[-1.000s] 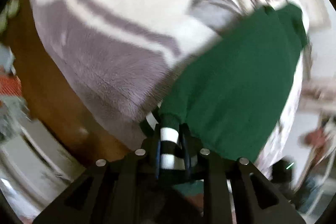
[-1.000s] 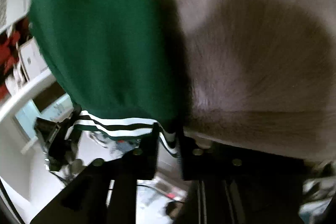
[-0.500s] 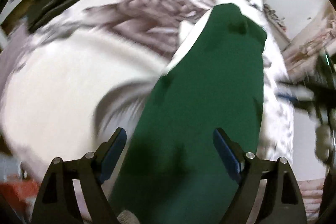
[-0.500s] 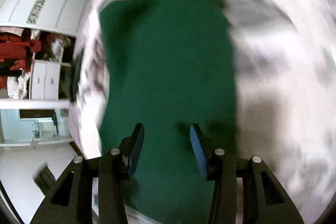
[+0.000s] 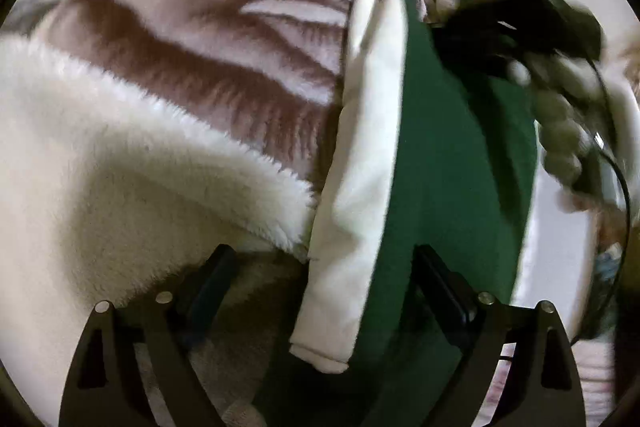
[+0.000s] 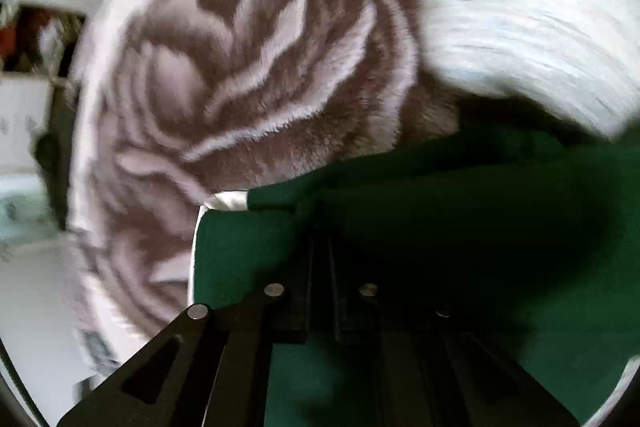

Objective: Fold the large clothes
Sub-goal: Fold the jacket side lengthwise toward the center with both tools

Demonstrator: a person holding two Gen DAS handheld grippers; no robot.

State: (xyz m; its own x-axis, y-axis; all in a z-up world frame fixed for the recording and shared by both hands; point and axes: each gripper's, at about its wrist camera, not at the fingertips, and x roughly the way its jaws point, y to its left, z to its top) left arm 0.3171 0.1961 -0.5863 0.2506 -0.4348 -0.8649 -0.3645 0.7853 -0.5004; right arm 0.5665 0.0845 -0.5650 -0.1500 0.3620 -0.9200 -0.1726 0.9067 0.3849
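Risk: the right gripper (image 6: 320, 227) appears closed on a fold of the green garment (image 6: 480, 227) at frame centre; the grip looks shallow, and a pull could slip it off or drag the folded stack askew on the fuzzy blanket (image 6: 256, 75).

The left gripper (image 5: 320, 291) hangs low over the blanket (image 5: 192, 39), jaws spread wide, holding nothing. The green garment (image 5: 452, 163) runs from bottom centre to upper right, its white sleeve (image 5: 360, 163) alongside, between the fingers. Snagging the sleeve is possible. Right view blurred at its edges.
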